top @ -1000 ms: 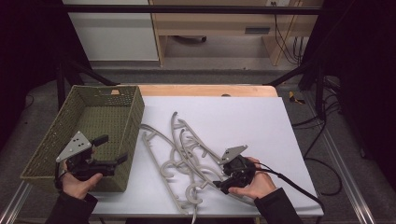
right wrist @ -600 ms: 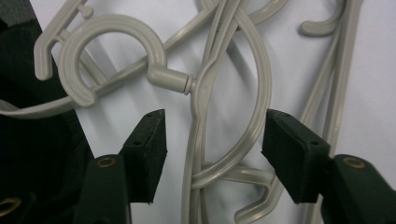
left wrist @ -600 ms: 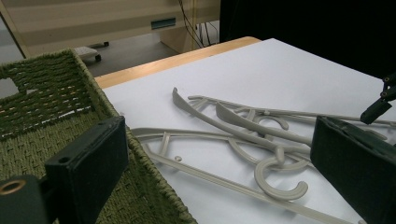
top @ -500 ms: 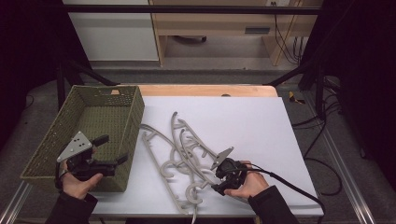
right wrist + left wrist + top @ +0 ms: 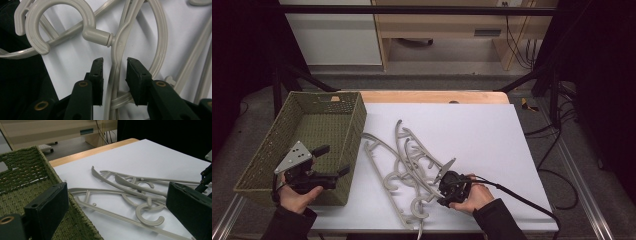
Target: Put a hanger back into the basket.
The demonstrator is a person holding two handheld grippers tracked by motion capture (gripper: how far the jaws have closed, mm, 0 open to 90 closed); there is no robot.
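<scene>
Fingers of the right gripper stood either side of a grey hanger's shoulder bar, closing in on it with slim gaps left, pads not yet pressing. That hanger lay in a tangled pile of hangers on the white table, overlapping neighbours crowding the bar. Beside the pile sat a green woven basket, where the left gripper hovered, jaws spread wide on nothing. Up close, the right gripper view showed the swivel hook joint

Black gripper, brass screws, dark sleeves
</scene>
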